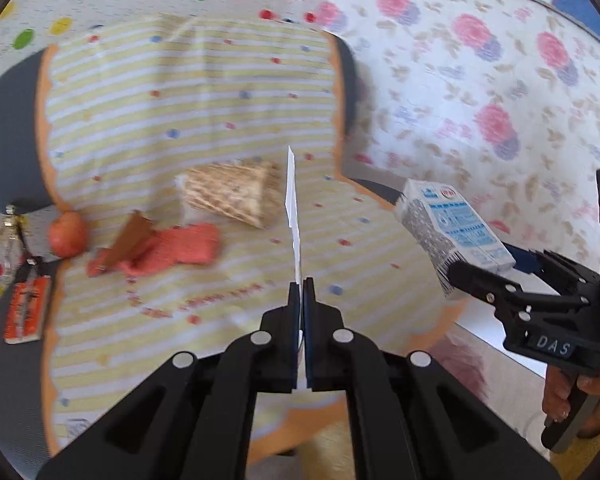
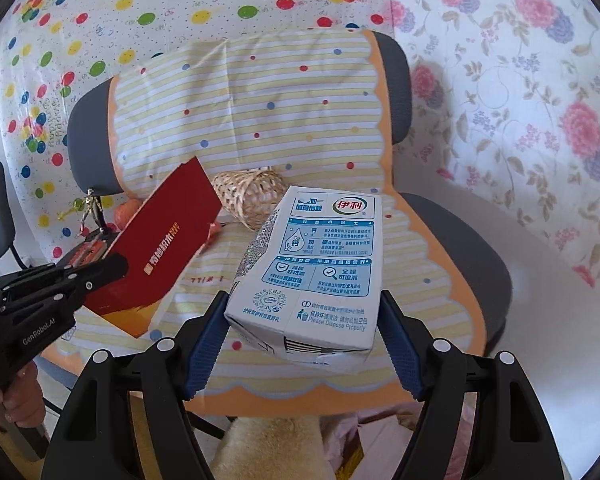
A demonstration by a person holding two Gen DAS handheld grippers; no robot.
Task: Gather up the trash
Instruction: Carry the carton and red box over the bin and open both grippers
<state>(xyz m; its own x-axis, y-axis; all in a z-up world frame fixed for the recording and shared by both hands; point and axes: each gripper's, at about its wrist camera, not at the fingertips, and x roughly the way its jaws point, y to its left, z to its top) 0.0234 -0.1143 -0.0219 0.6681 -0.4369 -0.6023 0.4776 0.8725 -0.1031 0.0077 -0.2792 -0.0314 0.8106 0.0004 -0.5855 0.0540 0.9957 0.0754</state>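
Left tongs clamped together on a thin red card, edge-on in their own view. Right tongs clamped on the milk carton, held above the chair. Basket lies on the seat at 12 o'clock; red cloth at 10.

2 wrist fisheyes, angled down, close over the same striped chair seat.

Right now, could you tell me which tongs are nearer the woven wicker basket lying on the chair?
Left. The left tongs hold a red card just beside the basket; the right tongs, gripping the milk carton, sit farther back.
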